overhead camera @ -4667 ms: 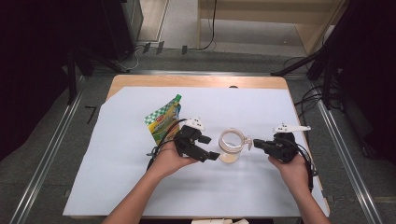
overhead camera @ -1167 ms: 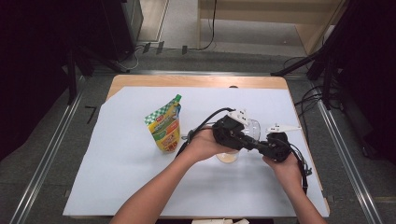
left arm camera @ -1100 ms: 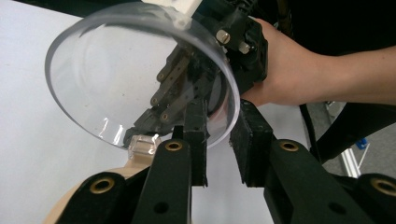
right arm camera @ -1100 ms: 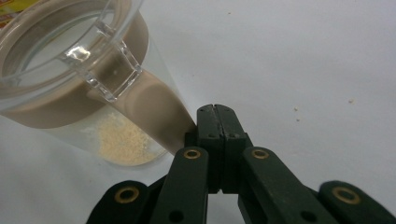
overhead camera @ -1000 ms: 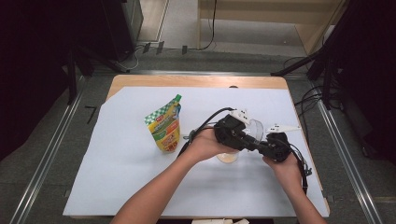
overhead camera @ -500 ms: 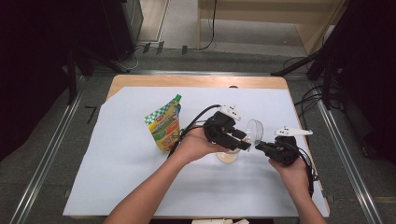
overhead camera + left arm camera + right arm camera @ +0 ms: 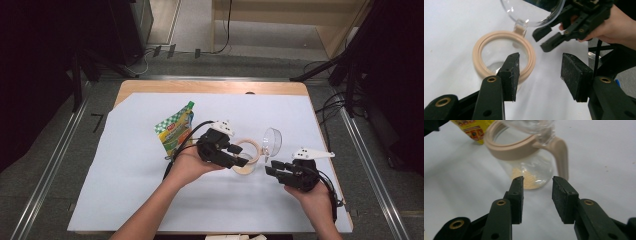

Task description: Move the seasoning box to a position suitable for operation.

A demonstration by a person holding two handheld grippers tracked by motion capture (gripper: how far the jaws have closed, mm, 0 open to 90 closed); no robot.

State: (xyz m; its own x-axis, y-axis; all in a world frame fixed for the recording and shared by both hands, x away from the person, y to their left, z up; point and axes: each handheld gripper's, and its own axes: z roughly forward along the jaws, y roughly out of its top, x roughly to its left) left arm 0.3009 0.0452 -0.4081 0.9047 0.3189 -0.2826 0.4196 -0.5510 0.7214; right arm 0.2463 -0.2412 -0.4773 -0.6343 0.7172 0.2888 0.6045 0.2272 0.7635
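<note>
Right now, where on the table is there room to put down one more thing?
The white sheet is bare at the person's near left, below the pouch, and along the far edge. The middle is crowded: the jar, its open lid, the left gripper and the right gripper.

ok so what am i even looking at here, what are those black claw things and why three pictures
A person sits at a table and holds a hand tool in each hand. Each tool has two black fingers that open and close like tongs. The high view looks down on the table: the left gripper is by the jar, the right gripper a little to the side. The other two pictures come from small cameras riding on each tool, looking out along its own fingers. On the white sheet stands a clear jar with a beige rim and handle, its clear lid flipped open, and some yellowish grains at the bottom. A green and yellow pouch lies beside it. Both tools have just been opening their fingers, and nothing is held.
</note>
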